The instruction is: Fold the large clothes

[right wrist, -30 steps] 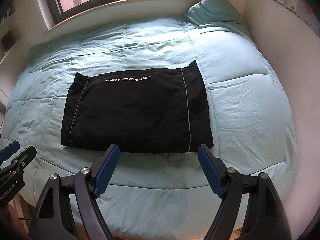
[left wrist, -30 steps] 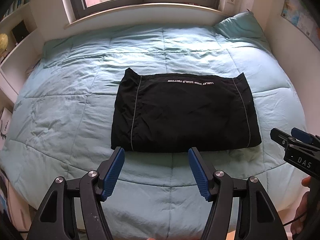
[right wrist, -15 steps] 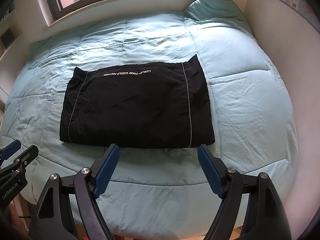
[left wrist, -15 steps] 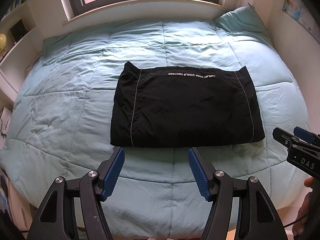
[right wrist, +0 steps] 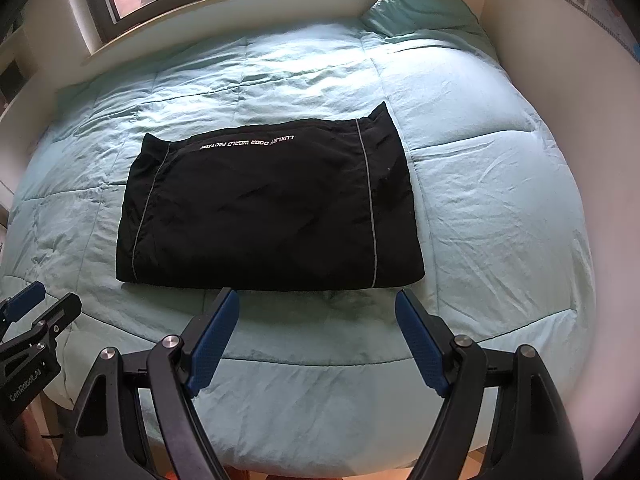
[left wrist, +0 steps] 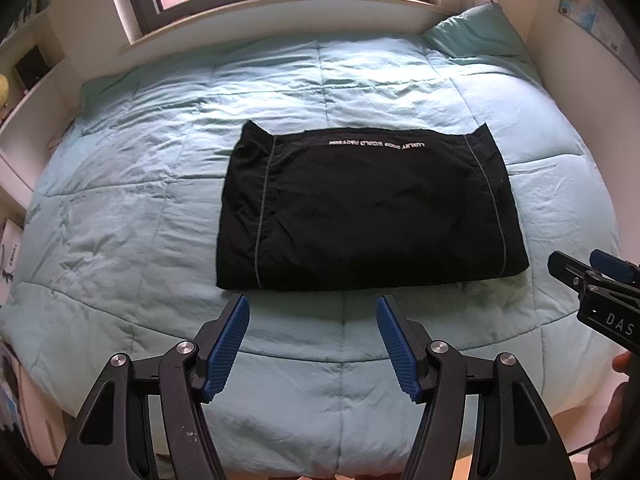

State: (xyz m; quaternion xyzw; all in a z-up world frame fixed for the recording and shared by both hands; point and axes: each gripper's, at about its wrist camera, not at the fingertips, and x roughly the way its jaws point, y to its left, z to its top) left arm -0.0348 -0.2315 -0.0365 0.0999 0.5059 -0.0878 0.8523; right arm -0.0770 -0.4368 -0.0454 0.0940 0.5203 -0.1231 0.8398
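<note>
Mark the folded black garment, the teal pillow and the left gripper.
folded black garment [left wrist: 368, 208], left wrist view, centre of the top layer.
teal pillow [right wrist: 424, 4], right wrist view, middle of its face.
left gripper [left wrist: 313, 312], left wrist view, midway between its open blue fingertips.

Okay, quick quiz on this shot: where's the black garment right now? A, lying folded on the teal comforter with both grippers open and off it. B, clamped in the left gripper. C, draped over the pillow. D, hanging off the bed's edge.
A: the black garment lies folded on the teal comforter, and the left gripper and right gripper are open, short of it.
</note>
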